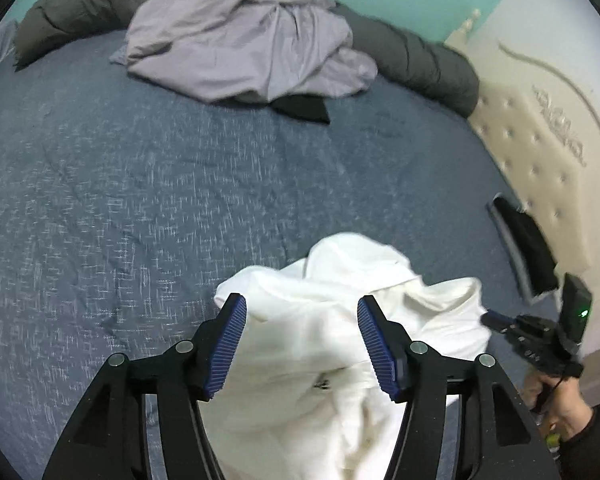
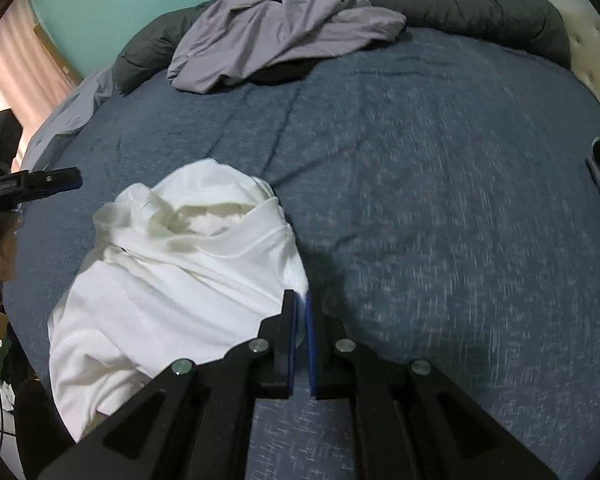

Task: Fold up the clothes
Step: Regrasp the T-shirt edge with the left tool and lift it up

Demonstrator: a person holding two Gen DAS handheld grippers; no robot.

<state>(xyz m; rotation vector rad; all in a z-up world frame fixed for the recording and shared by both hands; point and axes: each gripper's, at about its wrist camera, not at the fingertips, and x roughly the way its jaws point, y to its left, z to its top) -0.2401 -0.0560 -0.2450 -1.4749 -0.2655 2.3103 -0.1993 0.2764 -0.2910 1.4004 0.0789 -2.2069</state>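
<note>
Bed w/ blue-grey cover (image 1: 140,168): crumpled white garment (image 1: 340,340) at near edge, lilac garment (image 1: 240,40) heaped at far side over a black item (image 1: 300,108), dark grey duvet (image 1: 420,56) along wall.

Blue bedspread (image 2: 420,184) open from centre to 3 o'clock, free passage. White garment (image 2: 172,280) heaped at 8 o'clock, blocks that side. Lilac sheet (image 2: 284,28) plus dark duvet (image 2: 472,0) pile along 12 o'clock edge. Headboard (image 1: 540,128) walls bed end; black folded item (image 1: 528,248) just beside it.
</note>
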